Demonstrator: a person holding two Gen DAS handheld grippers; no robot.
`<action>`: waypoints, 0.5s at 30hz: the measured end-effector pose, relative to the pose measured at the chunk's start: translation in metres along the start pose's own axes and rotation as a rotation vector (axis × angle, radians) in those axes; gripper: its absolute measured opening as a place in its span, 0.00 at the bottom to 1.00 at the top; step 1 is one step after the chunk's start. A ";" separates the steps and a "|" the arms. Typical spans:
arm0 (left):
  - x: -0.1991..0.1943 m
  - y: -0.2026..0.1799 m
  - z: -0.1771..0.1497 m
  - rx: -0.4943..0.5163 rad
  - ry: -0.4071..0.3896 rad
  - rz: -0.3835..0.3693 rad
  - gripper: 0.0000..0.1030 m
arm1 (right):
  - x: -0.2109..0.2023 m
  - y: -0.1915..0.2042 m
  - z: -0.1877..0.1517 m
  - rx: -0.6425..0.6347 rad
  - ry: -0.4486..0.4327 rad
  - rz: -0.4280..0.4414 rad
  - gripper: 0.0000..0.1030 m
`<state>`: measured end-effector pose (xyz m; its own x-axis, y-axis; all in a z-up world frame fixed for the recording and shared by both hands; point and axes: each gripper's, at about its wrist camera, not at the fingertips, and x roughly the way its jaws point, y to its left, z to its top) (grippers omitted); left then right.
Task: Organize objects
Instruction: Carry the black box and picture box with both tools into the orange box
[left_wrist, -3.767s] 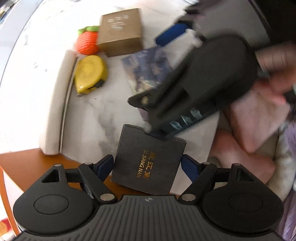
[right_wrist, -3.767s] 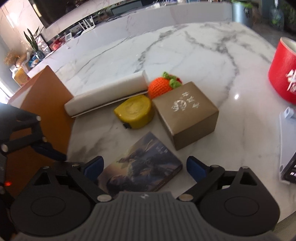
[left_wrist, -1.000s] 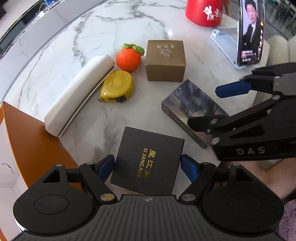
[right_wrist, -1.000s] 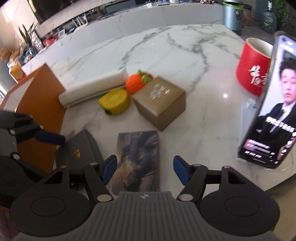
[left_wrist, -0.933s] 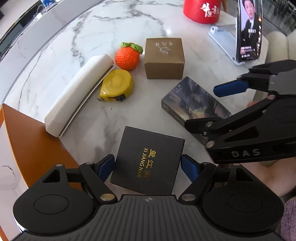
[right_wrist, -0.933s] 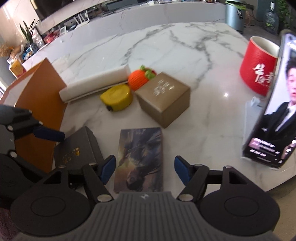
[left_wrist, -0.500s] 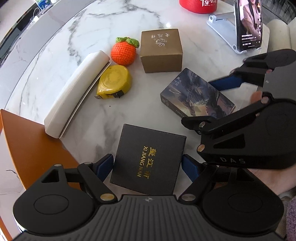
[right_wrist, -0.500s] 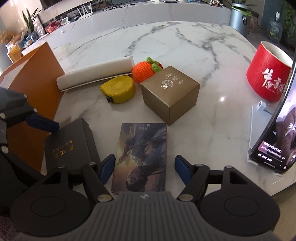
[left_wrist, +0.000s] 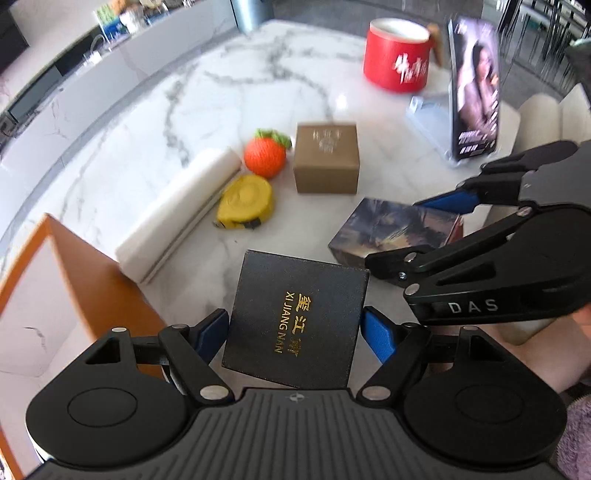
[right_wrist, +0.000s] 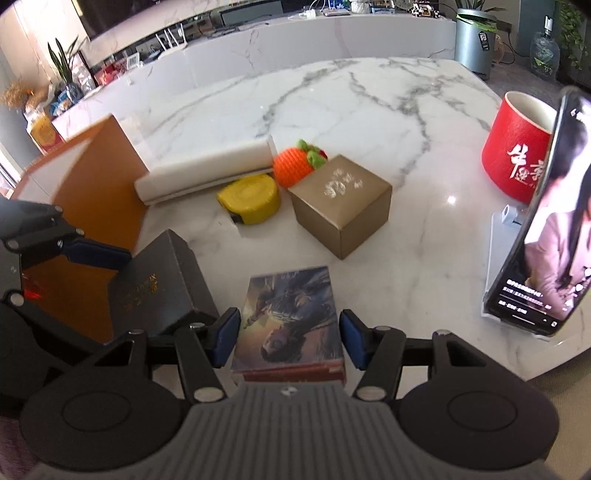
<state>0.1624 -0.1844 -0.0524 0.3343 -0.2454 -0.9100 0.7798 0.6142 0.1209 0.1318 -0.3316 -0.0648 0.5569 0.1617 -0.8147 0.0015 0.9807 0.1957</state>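
Note:
A black box with gold lettering (left_wrist: 295, 317) sits between the pads of my left gripper (left_wrist: 293, 334), which closes on its sides; it also shows in the right wrist view (right_wrist: 159, 284). A flat picture box (right_wrist: 290, 317) lies between the blue pads of my right gripper (right_wrist: 290, 338), whose jaws stand a little wider than the box. It also shows in the left wrist view (left_wrist: 397, 229). Both boxes are at the near edge of the marble table (right_wrist: 332, 110).
Behind them are a gold-brown cube box (right_wrist: 340, 203), a knitted orange (right_wrist: 295, 166), a yellow tape measure (right_wrist: 251, 197) and a white roll (right_wrist: 207, 177). An orange-brown box (right_wrist: 92, 184) stands at left. A red cup (right_wrist: 517, 162) and a phone on a stand (right_wrist: 546, 258) are at right.
Both grippers have tilted up and moved in. The right gripper's jaws have come in closer around the picture box. The left still holds the black box.

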 end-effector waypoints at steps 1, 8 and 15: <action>-0.009 0.002 -0.001 -0.004 -0.021 -0.003 0.88 | -0.006 0.002 0.001 -0.001 -0.009 0.006 0.59; -0.081 0.026 -0.018 -0.001 -0.121 0.030 0.88 | -0.053 0.030 0.014 0.005 -0.076 0.108 0.59; -0.115 0.069 -0.052 0.027 -0.106 0.143 0.88 | -0.083 0.087 0.042 -0.047 -0.103 0.254 0.59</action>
<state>0.1502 -0.0746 0.0400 0.4956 -0.2353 -0.8361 0.7340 0.6281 0.2583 0.1206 -0.2643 0.0426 0.6158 0.3931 -0.6828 -0.1858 0.9147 0.3590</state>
